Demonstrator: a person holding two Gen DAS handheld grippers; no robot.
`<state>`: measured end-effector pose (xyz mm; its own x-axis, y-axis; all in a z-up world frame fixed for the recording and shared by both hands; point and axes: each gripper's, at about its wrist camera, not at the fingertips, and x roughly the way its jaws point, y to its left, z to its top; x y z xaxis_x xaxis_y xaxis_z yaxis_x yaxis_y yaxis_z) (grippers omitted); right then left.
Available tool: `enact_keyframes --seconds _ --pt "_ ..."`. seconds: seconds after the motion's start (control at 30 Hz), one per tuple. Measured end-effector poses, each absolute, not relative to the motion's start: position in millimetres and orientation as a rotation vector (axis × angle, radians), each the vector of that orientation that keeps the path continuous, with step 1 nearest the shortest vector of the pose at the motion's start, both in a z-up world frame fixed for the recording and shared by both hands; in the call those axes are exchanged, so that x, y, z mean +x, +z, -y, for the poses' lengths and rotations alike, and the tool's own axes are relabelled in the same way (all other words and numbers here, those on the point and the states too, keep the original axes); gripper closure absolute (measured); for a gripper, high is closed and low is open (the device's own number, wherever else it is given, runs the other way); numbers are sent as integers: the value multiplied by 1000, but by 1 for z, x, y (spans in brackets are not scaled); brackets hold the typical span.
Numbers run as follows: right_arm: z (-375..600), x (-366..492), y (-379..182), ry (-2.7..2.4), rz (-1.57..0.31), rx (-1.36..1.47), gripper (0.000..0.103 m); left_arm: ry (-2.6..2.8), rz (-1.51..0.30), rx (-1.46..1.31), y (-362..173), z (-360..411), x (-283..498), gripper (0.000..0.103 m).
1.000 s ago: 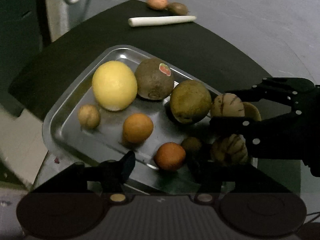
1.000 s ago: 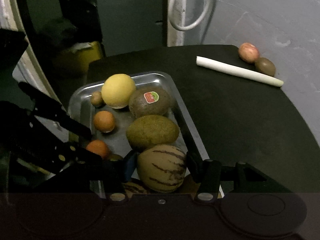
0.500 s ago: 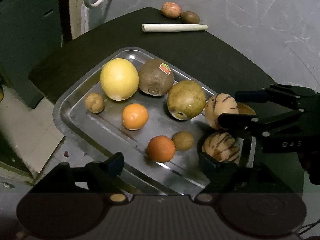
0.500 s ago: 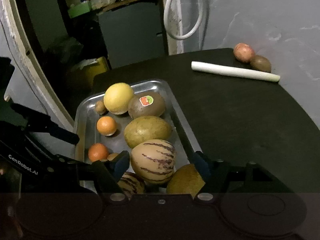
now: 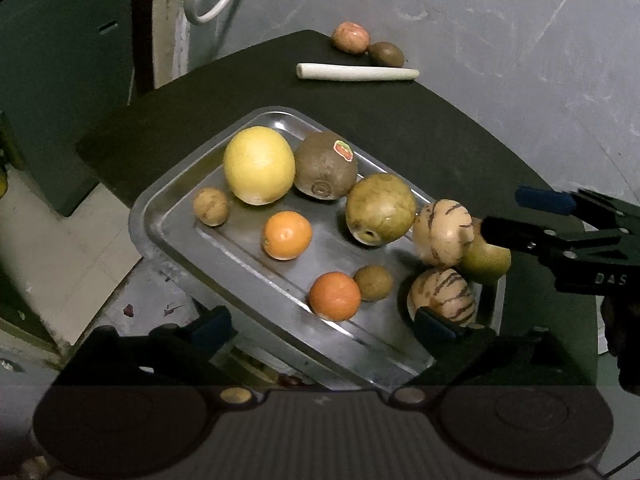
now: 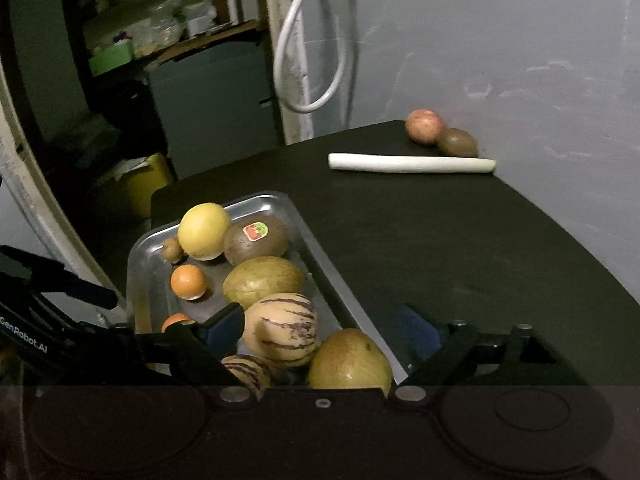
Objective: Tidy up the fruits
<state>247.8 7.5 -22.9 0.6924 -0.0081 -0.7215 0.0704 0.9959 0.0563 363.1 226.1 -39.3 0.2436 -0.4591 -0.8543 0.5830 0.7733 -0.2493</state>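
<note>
A steel tray (image 5: 176, 236) (image 6: 320, 256) on a black table holds several fruits: a yellow citrus (image 5: 258, 164) (image 6: 203, 230), a stickered kiwi (image 5: 325, 164) (image 6: 256, 240), a green melon (image 5: 380, 208) (image 6: 262, 282), two oranges (image 5: 286, 235) (image 5: 334, 295), two striped melons (image 5: 440, 232) (image 6: 280, 330) and a green-yellow fruit (image 5: 486, 258) (image 6: 350, 362). My left gripper (image 5: 324, 326) is open and empty above the tray's near edge. My right gripper (image 6: 324, 324) is open and empty above the tray's near end; it also shows in the left wrist view (image 5: 520, 216).
At the table's far end lie a white stalk (image 5: 356, 72) (image 6: 412, 162), a pink fruit (image 5: 350, 37) (image 6: 424, 126) and a brown kiwi (image 5: 386, 53) (image 6: 456, 142). A white hose (image 6: 308, 48) hangs on the grey wall. The floor drops off left of the tray.
Both grippers have pulled back and up from the tray. The right gripper has let go of the striped melon, which now rests in the tray.
</note>
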Motion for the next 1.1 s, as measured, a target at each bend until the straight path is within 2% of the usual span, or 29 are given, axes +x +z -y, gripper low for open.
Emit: enact_keyframes --seconds 0.53,1.1 --pt "17 214 -10 -22 -716 76 1 -443 -1020 17 -19 -215 330 1" --pt "133 163 21 286 -567 57 1 50 -863 -179 22 -126 181 1"
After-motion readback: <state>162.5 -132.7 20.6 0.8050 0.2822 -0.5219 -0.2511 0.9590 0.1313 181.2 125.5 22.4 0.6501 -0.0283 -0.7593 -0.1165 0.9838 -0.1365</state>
